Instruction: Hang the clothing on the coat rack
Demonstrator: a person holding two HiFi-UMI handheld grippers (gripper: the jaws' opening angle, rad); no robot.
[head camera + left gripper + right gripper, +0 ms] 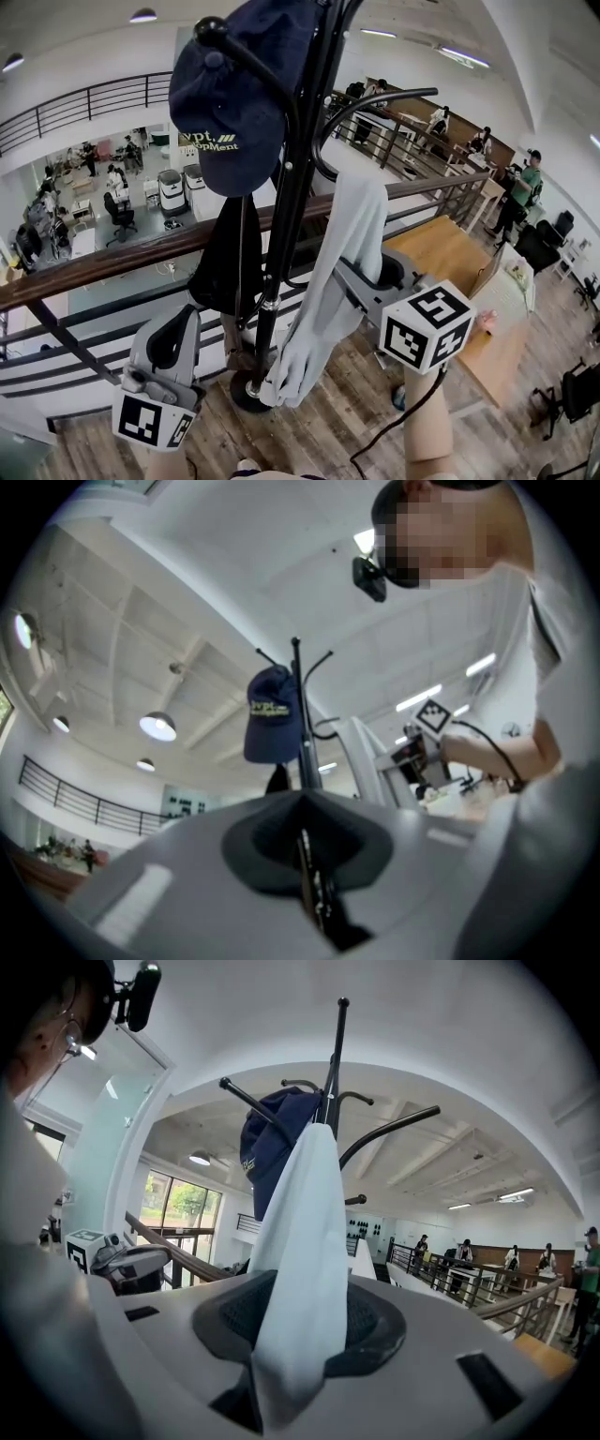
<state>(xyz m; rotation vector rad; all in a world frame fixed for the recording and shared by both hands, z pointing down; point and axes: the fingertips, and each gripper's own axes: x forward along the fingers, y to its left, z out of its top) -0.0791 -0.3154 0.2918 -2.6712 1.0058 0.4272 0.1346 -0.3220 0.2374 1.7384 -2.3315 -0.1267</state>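
Observation:
The black coat rack (292,187) stands straight ahead, with a navy cap (234,103) on one upper hook. A pale grey garment (339,272) hangs down from a curved hook on the right. My right gripper (349,279) is level with its middle. Seen from the right gripper view, the garment (305,1241) runs down through the gap between the jaws of that gripper (302,1340), and dark space shows beside it, so the jaws are open. Lower left of the pole, my left gripper (187,319) is shut and holds nothing (302,808).
A dark item (225,262) hangs below the cap. A wooden-topped railing (94,267) runs just behind the rack, with an open hall far below. The rack's round base (246,389) sits on wood flooring. Desks and people are at the right.

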